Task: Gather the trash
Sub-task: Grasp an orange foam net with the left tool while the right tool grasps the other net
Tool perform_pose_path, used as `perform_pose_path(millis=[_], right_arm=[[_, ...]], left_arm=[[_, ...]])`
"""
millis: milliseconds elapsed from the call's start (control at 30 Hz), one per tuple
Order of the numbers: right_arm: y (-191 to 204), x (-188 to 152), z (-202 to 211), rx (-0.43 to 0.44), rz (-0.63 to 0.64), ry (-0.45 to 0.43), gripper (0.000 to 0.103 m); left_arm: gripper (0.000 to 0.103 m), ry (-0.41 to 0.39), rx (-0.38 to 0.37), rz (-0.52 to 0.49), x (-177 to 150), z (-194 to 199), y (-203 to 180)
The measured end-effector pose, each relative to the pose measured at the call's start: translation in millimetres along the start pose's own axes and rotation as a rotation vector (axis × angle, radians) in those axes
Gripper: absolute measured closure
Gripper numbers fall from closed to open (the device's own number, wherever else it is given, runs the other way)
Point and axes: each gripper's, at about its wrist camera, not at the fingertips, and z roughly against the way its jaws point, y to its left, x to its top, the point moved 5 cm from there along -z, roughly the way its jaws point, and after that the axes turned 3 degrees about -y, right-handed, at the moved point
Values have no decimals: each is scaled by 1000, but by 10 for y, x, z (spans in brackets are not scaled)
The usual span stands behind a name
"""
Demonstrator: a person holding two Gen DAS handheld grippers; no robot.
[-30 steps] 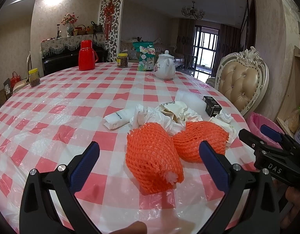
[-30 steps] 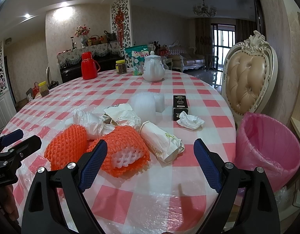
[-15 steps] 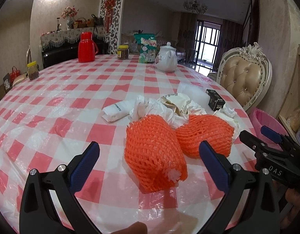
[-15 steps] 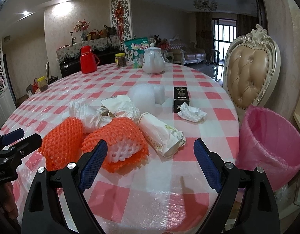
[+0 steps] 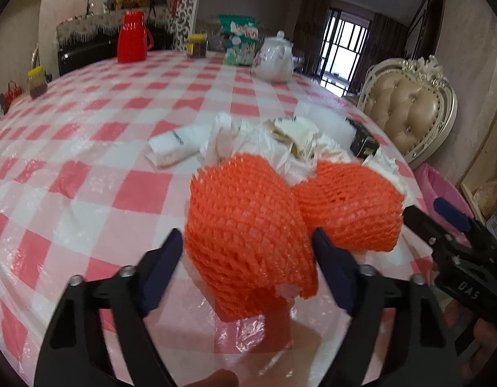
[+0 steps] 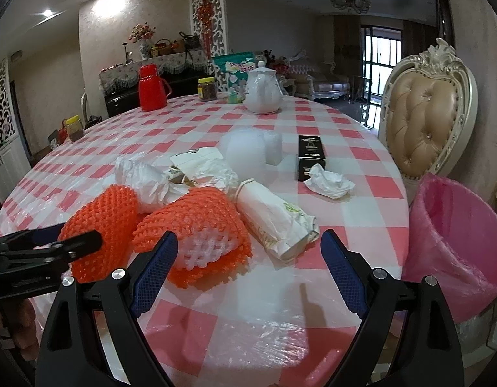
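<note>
Two orange foam nets lie side by side near the table's front edge. My left gripper is open with its jaws on either side of the nearer net; contact is unclear. The second net lies just right of it. In the right wrist view my right gripper is open and empty, low over the cloth in front of the second net and a rolled paper wrapper. A crumpled tissue, white plastic bags and a black box lie behind. The left gripper shows there at the first net.
A pink-lined trash bin stands off the table's right edge beside a padded chair. At the far side stand a white teapot, a red thermos, jars and a snack bag.
My left gripper has moved forward and narrowed, so its jaws now flank the nearer orange net. My right gripper has edged forward and stays wide open.
</note>
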Motion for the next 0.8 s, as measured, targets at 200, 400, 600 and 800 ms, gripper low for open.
perform_pose_path(millis=[200,400,600,800], right_arm=[[120,30,-39,33,27,12,18],[279,52,-43,79,62,14,18],[455,37,-116,127,114,44,18],[534,109,-99,180,92,48,18]], left_arm=[[61,0,-48,21,9,28,53],[66,-18,-53,31,35,157,126],[68,-38,-51,38,49,259,184],[68,-61,-35,51,94,351,284]])
